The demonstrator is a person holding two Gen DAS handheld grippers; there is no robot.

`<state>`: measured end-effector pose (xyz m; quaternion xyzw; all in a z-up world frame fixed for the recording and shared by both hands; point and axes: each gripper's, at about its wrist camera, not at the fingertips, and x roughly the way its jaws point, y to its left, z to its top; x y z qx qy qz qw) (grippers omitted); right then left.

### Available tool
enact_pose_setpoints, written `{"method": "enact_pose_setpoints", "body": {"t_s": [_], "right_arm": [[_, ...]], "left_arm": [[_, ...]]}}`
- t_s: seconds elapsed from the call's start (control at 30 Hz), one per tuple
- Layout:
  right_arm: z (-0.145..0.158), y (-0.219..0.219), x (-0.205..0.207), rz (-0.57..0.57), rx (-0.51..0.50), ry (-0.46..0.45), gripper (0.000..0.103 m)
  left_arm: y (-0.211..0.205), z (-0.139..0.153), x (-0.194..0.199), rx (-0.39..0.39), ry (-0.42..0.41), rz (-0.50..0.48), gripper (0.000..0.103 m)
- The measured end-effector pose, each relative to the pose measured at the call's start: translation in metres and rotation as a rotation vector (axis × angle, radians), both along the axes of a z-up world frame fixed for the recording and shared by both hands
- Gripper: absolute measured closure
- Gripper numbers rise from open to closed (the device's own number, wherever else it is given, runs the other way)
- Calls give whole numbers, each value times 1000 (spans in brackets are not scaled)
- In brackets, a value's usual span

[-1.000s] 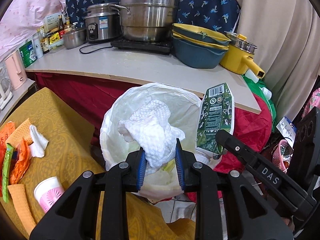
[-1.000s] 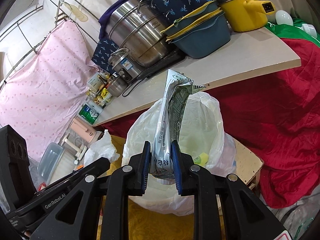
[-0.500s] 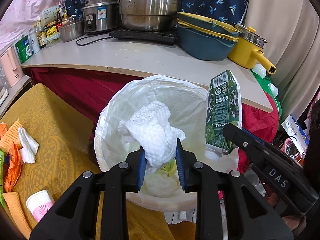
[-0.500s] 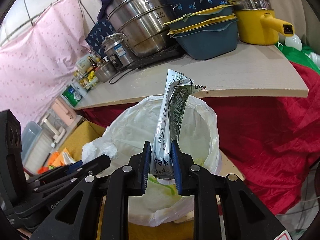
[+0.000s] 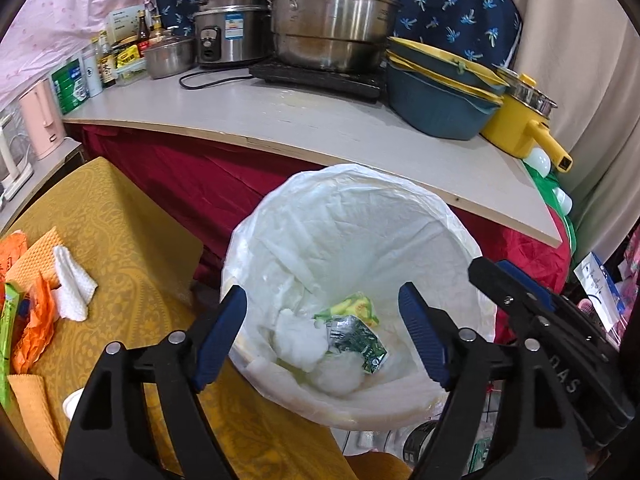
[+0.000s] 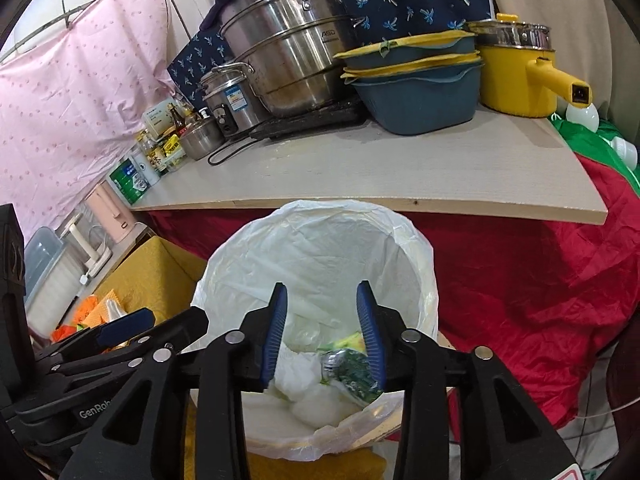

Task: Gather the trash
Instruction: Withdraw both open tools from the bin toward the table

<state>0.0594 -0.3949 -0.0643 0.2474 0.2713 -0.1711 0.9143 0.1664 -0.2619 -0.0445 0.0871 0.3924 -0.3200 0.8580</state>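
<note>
A bin lined with a white plastic bag (image 5: 352, 216) (image 6: 320, 236) stands below both grippers. At its bottom lie a crumpled white paper towel (image 5: 300, 340) (image 6: 300, 364) and a green drink carton (image 5: 356, 340) (image 6: 352, 372). My left gripper (image 5: 322, 332) hangs over the bin, its jaws opening wide with nothing between them. My right gripper (image 6: 322, 332) is also over the bin, its jaws opening and empty; it shows at the right in the left wrist view (image 5: 520, 292). More trash lies on the yellow-clothed table (image 5: 120, 240): a white tissue (image 5: 72, 284), orange wrappers (image 5: 32, 324) and a paper cup (image 5: 74, 402).
Behind the bin runs a counter (image 5: 320, 128) over red cloth, carrying steel pots (image 5: 336, 20), a rice cooker (image 5: 228, 32), stacked blue basins (image 5: 436, 96), a yellow pot (image 5: 520, 120) and bottles (image 5: 100, 64). A pink kettle (image 5: 40, 120) stands at the left.
Both grippers opened over the bin. The paper towel dropped from the left one and the green carton from the right one; both now lie at the bottom of the bag.
</note>
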Motion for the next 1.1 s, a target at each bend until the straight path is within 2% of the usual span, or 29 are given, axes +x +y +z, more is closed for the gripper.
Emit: {"method": "enact_pose_setpoints", "body": {"t_s": [0.43, 0.9, 1.1], "right_arm": [[46, 33, -8, 7, -99, -41, 48], [88, 94, -12, 77, -171, -90, 39], [101, 121, -12, 117, -190, -101, 38]], "left_arm": [[43, 31, -9, -42, -46, 60, 26], [117, 67, -19, -90, -100, 168, 24], [154, 79, -24, -114, -113, 218, 24]]}}
